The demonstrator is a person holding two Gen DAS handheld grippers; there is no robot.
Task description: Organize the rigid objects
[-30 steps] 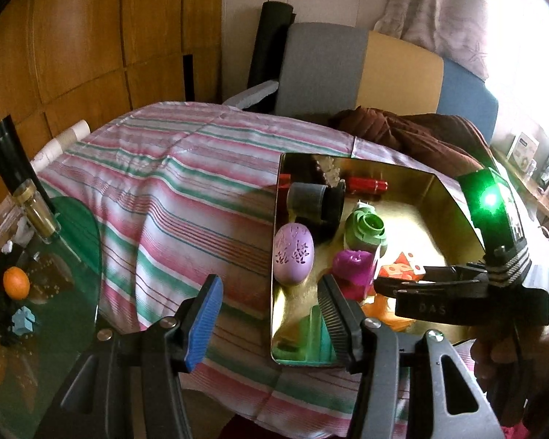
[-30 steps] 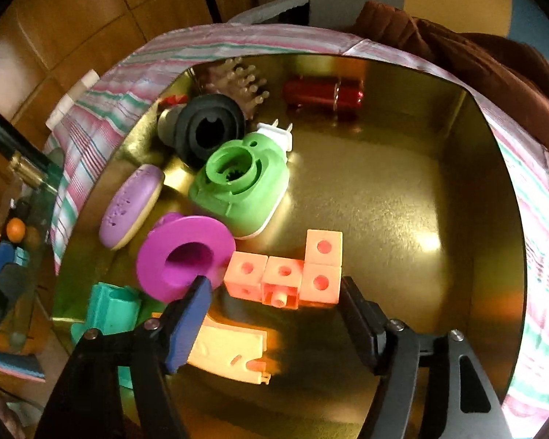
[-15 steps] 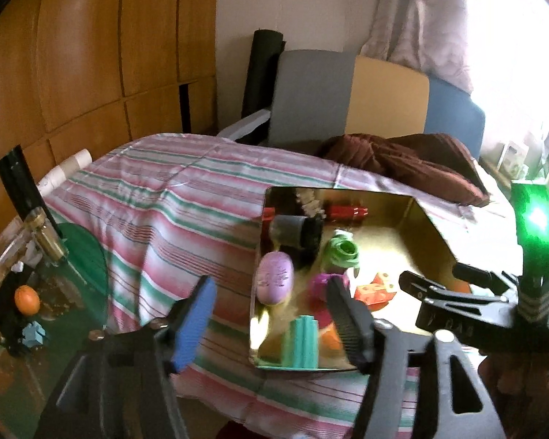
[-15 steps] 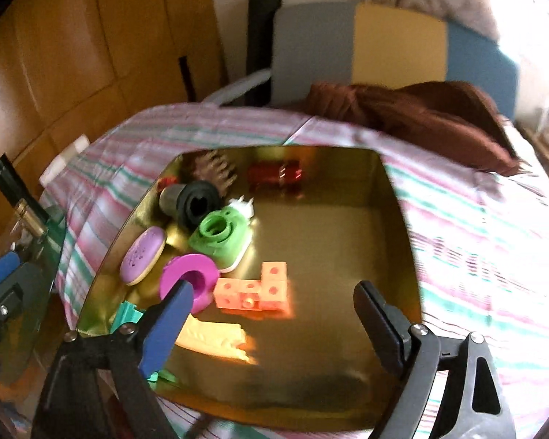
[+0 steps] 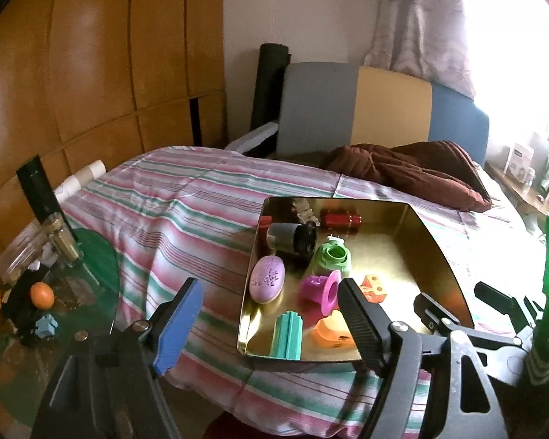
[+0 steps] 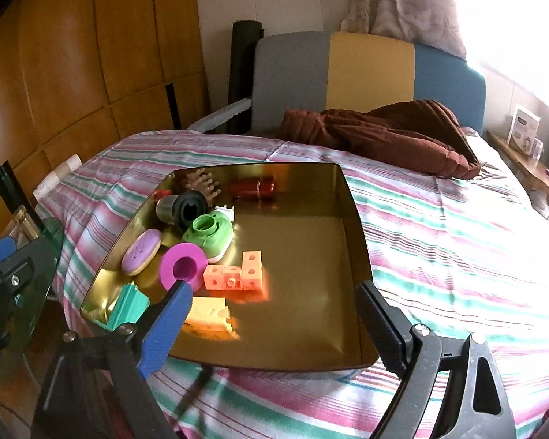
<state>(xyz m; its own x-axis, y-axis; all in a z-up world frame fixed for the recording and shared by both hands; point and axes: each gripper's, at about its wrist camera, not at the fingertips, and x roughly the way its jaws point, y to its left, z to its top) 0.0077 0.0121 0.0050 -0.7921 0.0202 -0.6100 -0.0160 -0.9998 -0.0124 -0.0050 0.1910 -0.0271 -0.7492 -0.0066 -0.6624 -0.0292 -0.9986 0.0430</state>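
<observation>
A bed with a striped cover is seen, and a brown blanket is bunched at its far end against a grey, yellow and blue headboard. A gold tray is set on the cover near the bed's near edge. A glass side table stands to the left of the bed, with an orange ball on it.

The toys are gathered in the left half of the tray; its right half is bare metal. A green camera toy is placed near the middle, touched from behind by a black cylinder lying on its side. A red tube is laid at the far wall beside a brown brush. A lilac oval is propped against the left wall. A magenta spool lies just in front of the camera toy, with orange cubes joined in an L to its right. A yellow piece and a teal block are found at the near left corner.

The left claw is held open and empty above the bed's near edge, left of the tray. The right claw is held open and empty above the tray's near edge.
</observation>
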